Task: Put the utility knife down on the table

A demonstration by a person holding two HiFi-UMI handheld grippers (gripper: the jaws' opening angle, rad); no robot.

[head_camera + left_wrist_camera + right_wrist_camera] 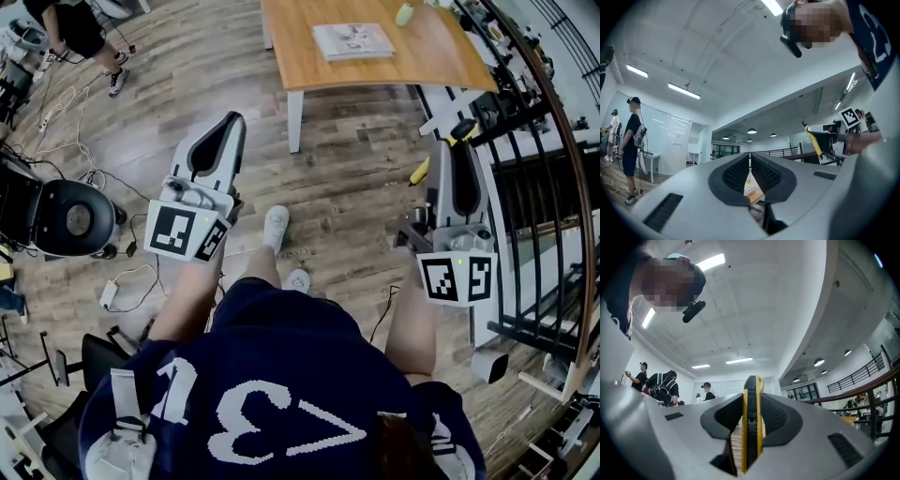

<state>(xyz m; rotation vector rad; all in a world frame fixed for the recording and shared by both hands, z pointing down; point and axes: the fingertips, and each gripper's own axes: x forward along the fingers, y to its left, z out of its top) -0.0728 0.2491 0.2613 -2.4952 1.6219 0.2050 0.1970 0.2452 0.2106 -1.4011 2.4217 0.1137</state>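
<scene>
The right gripper (752,401) is clenched on the utility knife (751,437), which stands edge-on between its pads, the yellow and black handle poking past the tips. In the head view the knife's yellow end (419,172) juts out to the left of that gripper (459,150). The left gripper (750,164) is closed, with nothing between its pads. The wooden bench (403,66) lies well ahead of both grippers.

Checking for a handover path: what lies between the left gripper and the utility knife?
In the head view, the person's white shoes on the wood floor lie between the left gripper and the utility knife clamped in the right gripper.
</scene>
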